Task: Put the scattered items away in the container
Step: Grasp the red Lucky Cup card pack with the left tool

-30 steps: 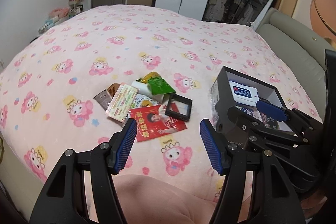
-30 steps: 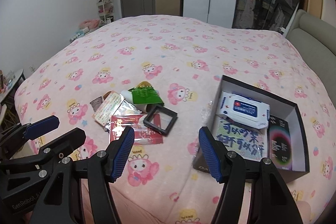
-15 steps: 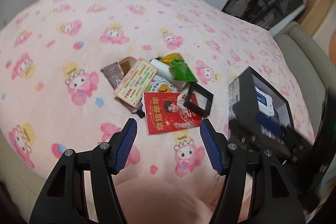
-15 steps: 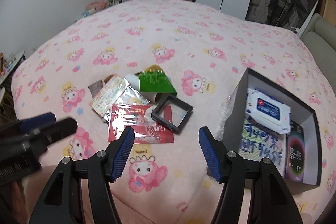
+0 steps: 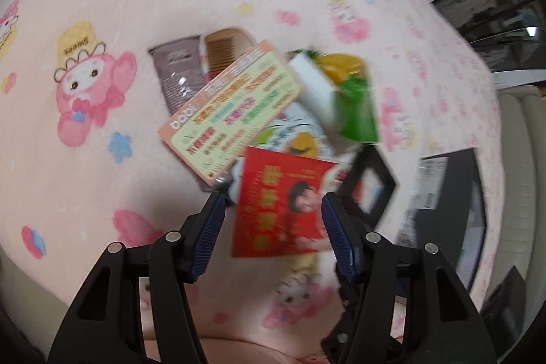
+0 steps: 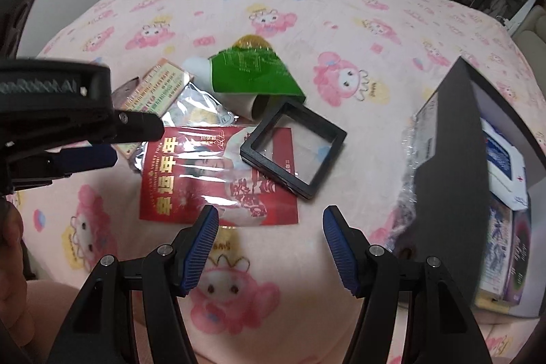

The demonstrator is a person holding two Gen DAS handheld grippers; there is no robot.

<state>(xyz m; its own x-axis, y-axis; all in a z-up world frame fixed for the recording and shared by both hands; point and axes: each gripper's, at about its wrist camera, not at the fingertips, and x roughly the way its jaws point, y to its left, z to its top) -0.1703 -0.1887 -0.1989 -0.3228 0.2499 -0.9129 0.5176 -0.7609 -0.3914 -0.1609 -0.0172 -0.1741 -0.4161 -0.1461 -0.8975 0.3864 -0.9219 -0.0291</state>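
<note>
A loose pile lies on the pink bedspread: a red printed packet (image 5: 279, 207), a black square frame (image 5: 372, 186), a yellow-green card (image 5: 232, 104), a comb (image 5: 221, 46), a brown sachet (image 5: 177, 74) and a white-green tube (image 5: 341, 101). My left gripper (image 5: 273, 207) hangs just above the red packet, its jaws closing, and the pads are not touching the packet. My right gripper (image 6: 271, 217) stands open at the near edge of the red packet (image 6: 218, 179), with the frame (image 6: 293, 149) beyond it. At the left of the right wrist view is the left gripper (image 6: 112, 142). The black box (image 6: 477, 176) stands to the right.
The box holds a white wipes pack (image 6: 505, 166) and flat printed items. A silver pouch (image 6: 201, 108) and a green pack (image 6: 252, 74) lie in the pile. A padded headboard (image 5: 518, 132) rises beyond the box, and wardrobes line the far wall.
Both grippers have come down toward the pile, which looks much larger. The left one has tilted down and rolled, and now reaches over the pile's left side in the right wrist view.
</note>
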